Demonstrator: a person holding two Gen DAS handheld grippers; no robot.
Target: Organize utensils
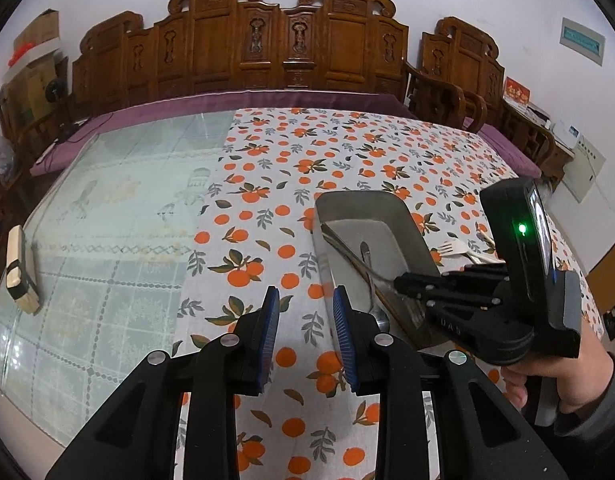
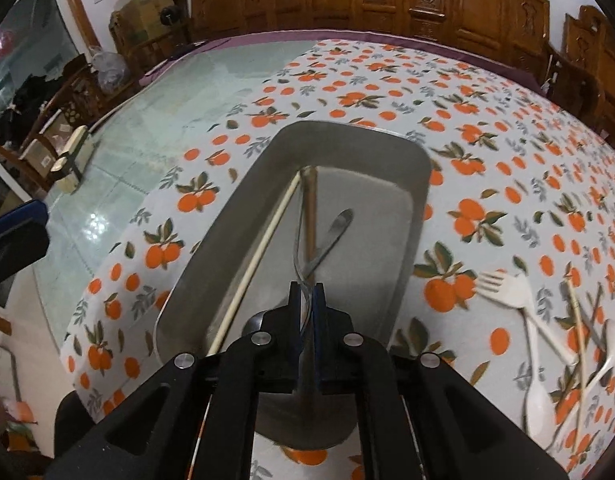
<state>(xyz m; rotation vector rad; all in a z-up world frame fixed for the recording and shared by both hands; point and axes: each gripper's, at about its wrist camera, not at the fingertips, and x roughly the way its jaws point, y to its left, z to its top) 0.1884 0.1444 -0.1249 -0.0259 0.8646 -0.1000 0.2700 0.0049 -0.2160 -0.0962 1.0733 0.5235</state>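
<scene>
A metal tray [image 2: 347, 128] lies on the orange-print cloth. It holds a pale chopstick [image 2: 263, 240], a brown chopstick [image 2: 309, 208] and a metal spoon [image 1: 367, 256]. My right gripper [image 2: 306, 292] hangs low over the tray's near end, pads shut on a thin curved metal utensil [image 2: 297, 252] whose kind I cannot make out. In the left wrist view the right gripper [image 1: 399, 282] reaches in from the right, held by a hand. My left gripper [image 1: 307, 312] stands open just left of the tray [image 1: 359, 196], with nothing between its pads.
Right of the tray, a white plastic fork [image 2: 503, 288], a white spoon [image 2: 537, 396] and loose chopsticks [image 2: 577, 320] lie on the cloth. A pale block with a black band [image 1: 21, 272] sits on the bare glass tabletop at left. Carved wooden benches [image 1: 267, 40] line the far side.
</scene>
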